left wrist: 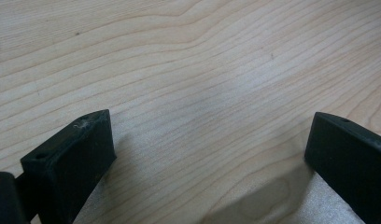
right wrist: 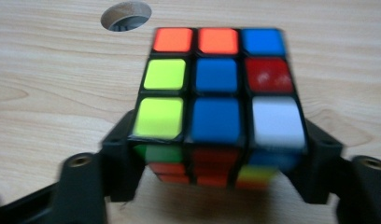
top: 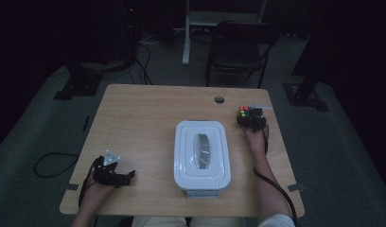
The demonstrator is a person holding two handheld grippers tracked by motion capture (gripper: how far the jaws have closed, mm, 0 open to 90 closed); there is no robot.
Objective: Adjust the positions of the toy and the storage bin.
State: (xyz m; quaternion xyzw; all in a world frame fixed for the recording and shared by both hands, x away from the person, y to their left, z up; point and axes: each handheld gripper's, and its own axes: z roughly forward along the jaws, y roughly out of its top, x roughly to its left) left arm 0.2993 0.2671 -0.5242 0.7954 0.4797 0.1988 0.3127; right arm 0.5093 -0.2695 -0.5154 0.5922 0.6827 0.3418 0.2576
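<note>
A scrambled Rubik's cube [top: 248, 113] sits near the far right edge of the wooden table [top: 148, 113]. My right gripper [top: 250, 123] is shut on it. In the right gripper view the two black jaws press against the lower left and right sides of the cube [right wrist: 216, 88], whose top face shows orange, blue, yellow, red and white stickers; the right gripper [right wrist: 216, 161] is slightly blurred. My left gripper [top: 128, 176] rests at the front left of the table. In the left gripper view the left gripper [left wrist: 209, 140] stands open over bare wood with nothing between its jaws.
A white rectangular container with a closed lid [top: 201, 153] lies at the table's middle front, between my two hands. A round cable hole [top: 219, 100] is in the tabletop behind it. A dark folding chair [top: 238, 47] stands beyond the far edge.
</note>
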